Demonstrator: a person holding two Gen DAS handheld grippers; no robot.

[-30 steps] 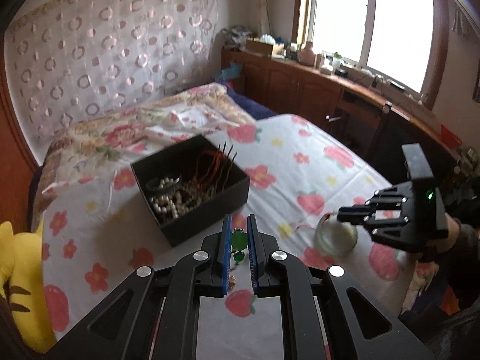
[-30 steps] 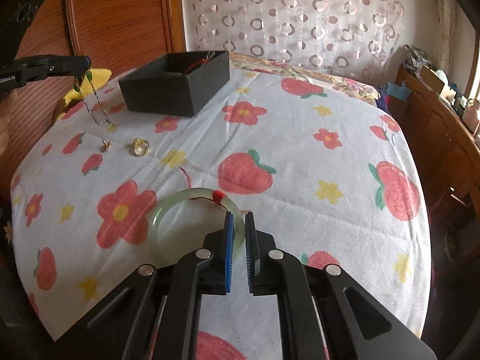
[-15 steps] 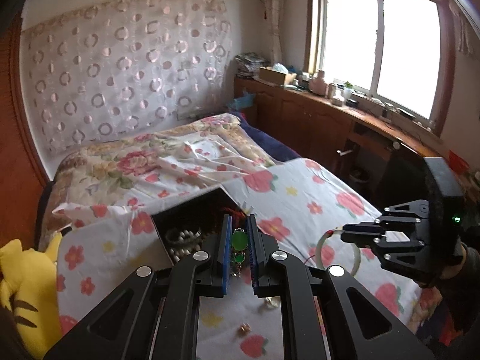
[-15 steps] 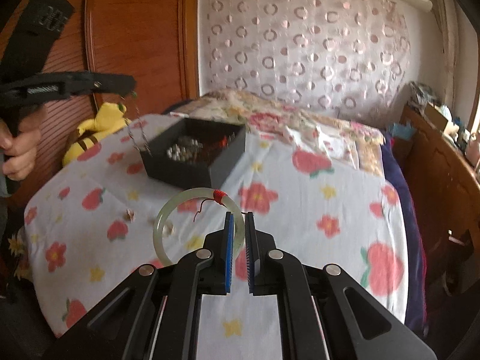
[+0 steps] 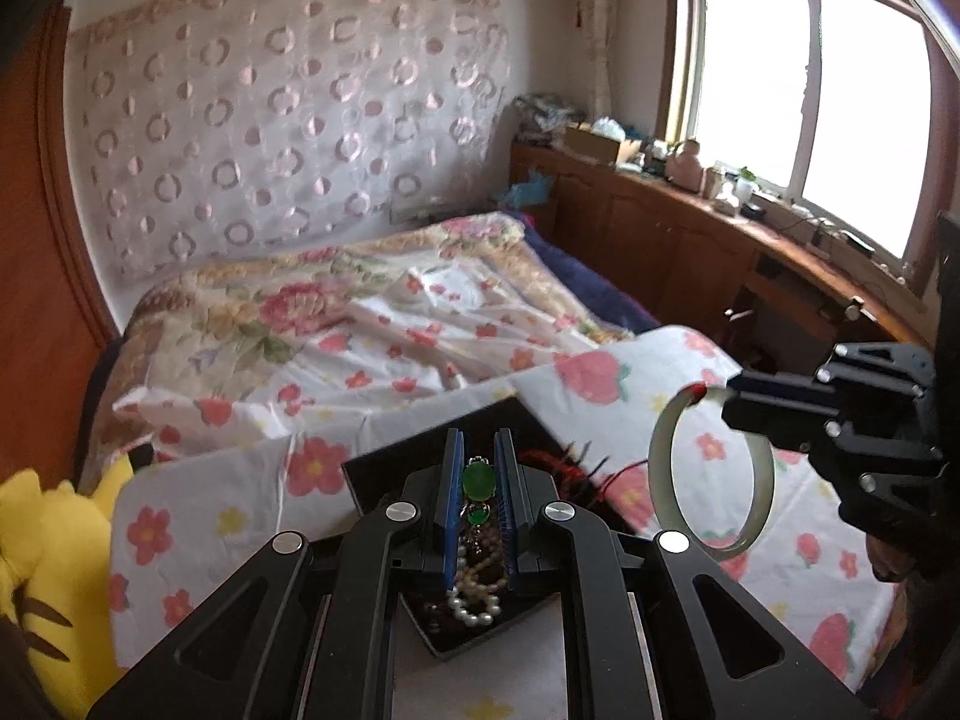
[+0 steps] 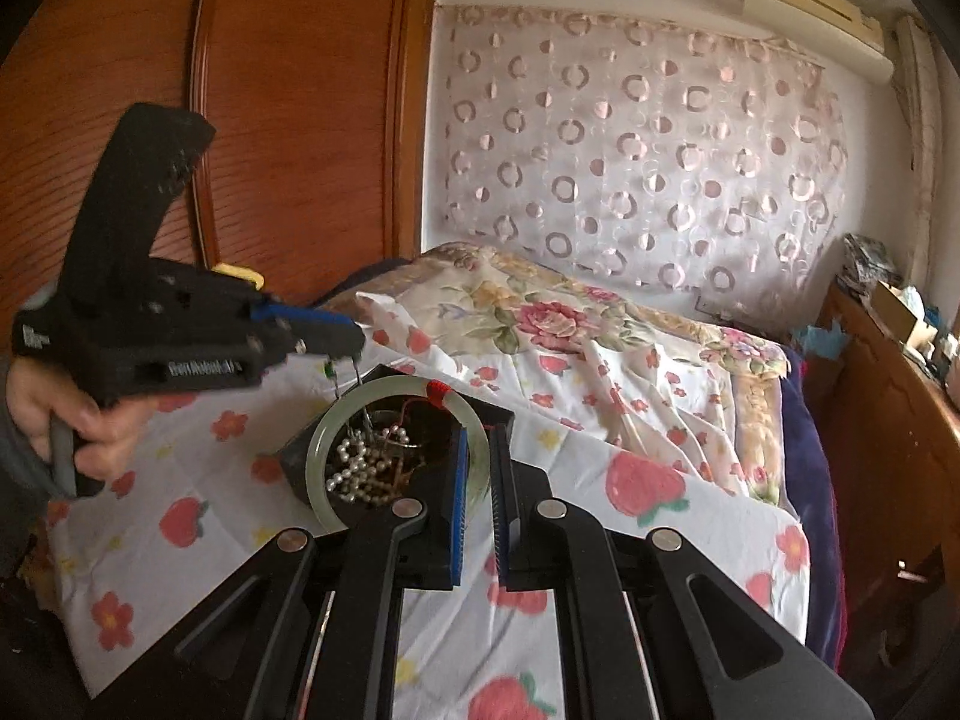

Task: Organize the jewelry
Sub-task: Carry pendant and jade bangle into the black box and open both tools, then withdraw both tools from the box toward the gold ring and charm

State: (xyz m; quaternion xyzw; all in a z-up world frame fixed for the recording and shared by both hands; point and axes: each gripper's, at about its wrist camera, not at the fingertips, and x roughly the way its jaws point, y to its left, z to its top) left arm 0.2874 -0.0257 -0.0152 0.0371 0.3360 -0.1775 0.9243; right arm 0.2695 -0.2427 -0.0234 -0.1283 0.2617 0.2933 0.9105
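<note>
Both grippers had risen over the black jewelry box [image 6: 393,450]: left gripper [image 5: 478,501] clamped the green pendant necklace [image 5: 478,483], right gripper [image 6: 477,474] pinched the jade bangle [image 6: 336,420].

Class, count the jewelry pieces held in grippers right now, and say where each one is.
2. The green pendant is pinched in the left gripper; the jade bangle is clamped in the right gripper. Both hang over the black box.

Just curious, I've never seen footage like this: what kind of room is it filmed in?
Most likely a home bedroom. There is a bed with a floral quilt, a patterned curtain along the wall behind it, and wooden cabinets under a window.
</note>
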